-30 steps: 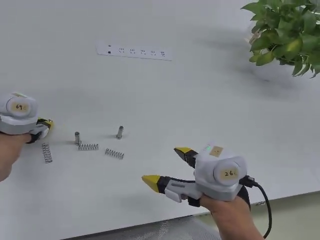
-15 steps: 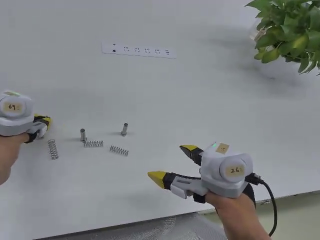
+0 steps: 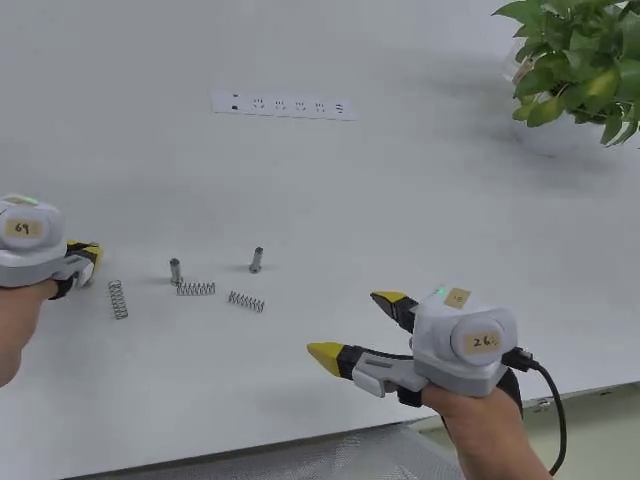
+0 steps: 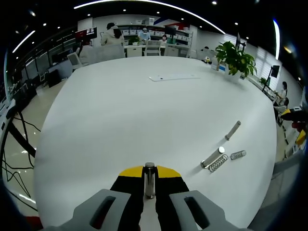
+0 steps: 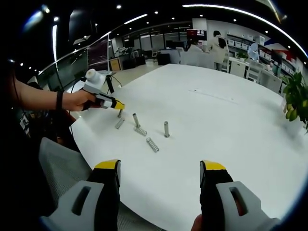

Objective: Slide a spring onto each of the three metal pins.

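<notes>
My right gripper nearest, jaws wide apart, empty. Left gripper pinches one pin. I see three springs lying on table, two upright pins just behind them. Power strip far back.

Bright, even overhead light; soft shadows; fisheye-warped gripper views.

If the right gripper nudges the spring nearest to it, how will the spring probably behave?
That spring lies on its side on the smooth white table, so it would likely roll or skid. Its thin open coils suggest it is light and may squash if the right gripper squeezes hard.
</notes>
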